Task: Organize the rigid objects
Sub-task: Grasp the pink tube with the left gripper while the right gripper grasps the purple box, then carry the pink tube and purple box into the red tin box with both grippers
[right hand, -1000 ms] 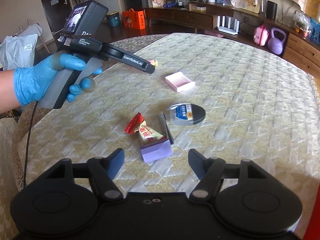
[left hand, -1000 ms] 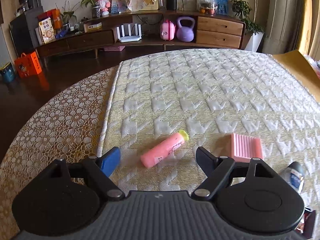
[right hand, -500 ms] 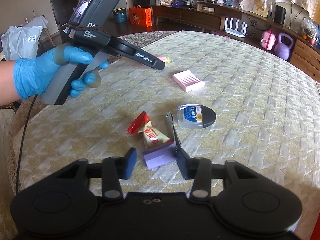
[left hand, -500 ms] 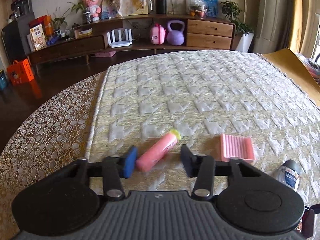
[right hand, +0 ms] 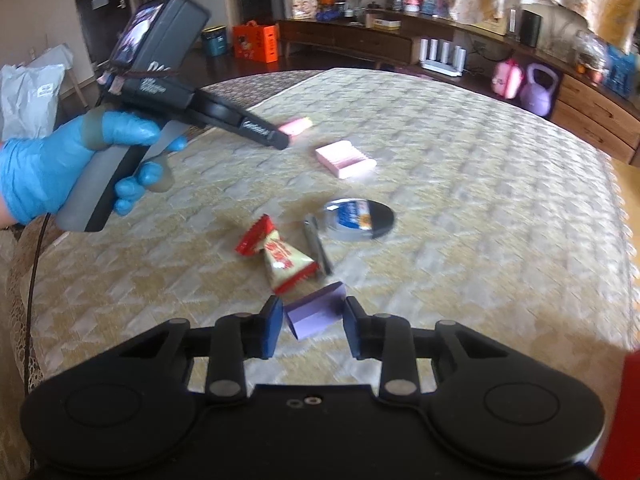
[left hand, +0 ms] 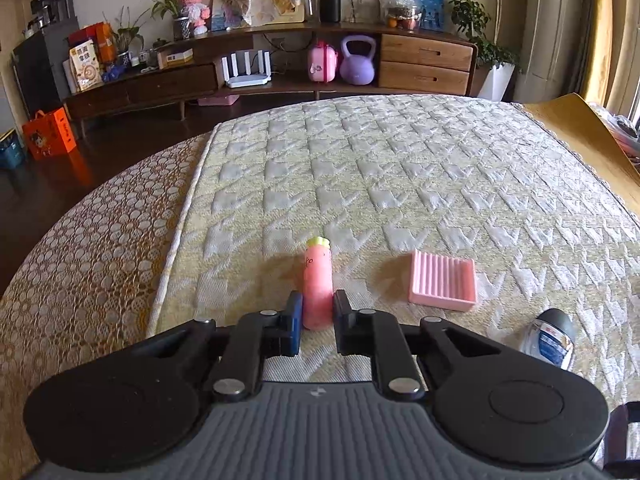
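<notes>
- Living room, quilted mattress (left hand: 400, 184) carrying scattered small items.
- Grasp step, both sides: left claw (left hand: 316, 316) clamped on pink tube (left hand: 317, 280); right claw (right hand: 312, 322) narrowed around purple block (right hand: 316, 314), contact unclear.
- Next: lift, then carry toward pink ridged tray (left hand: 443, 280).
- Half a second back, both claws wider, tube angled.

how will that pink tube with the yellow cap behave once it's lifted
The pink tube looks round and smooth, so it may slip or pivot. The left hand-held gripper clamps only its near end, so the far end could droop. It seems light.
</notes>
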{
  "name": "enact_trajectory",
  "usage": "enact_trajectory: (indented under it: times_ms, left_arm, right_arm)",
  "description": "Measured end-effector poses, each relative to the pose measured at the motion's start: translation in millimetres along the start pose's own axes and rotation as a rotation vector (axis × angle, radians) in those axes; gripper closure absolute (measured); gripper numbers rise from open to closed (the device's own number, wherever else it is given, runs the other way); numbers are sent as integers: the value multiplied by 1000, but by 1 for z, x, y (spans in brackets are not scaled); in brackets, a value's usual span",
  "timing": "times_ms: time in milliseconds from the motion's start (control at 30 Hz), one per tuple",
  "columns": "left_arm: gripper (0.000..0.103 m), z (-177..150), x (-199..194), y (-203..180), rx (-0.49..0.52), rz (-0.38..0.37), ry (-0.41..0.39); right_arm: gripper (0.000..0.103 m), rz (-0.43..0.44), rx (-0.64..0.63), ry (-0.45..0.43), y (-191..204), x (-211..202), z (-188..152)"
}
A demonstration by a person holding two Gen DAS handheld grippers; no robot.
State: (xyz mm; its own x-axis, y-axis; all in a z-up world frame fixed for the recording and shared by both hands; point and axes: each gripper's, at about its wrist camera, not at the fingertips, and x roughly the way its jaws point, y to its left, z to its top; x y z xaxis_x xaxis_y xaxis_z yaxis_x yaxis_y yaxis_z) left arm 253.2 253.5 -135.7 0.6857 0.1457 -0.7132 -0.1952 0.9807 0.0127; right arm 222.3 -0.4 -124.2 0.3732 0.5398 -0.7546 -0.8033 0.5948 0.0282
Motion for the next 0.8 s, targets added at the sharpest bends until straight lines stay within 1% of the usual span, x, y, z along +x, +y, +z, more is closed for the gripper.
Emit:
enact_trajectory:
  times_ms: [233, 433, 667, 800]
  left_arm:
    - [88, -2, -27, -12, -23, -33, -23]
    - [88, -3, -57, -24, -76, -92, -31]
    - [88, -6, -96, -52, -66, -143, -46]
    - [88, -8, -116, -75, -33, -162, -40]
  right_arm:
    - [72, -33, 76, -51, -16, -38, -10]
    - [72, -64, 125, -87, -28, -74, -22]
    - [72, -103, 176, -120, -39, -111, -38]
    - [72, -133, 193, -140, -44, -131, -47]
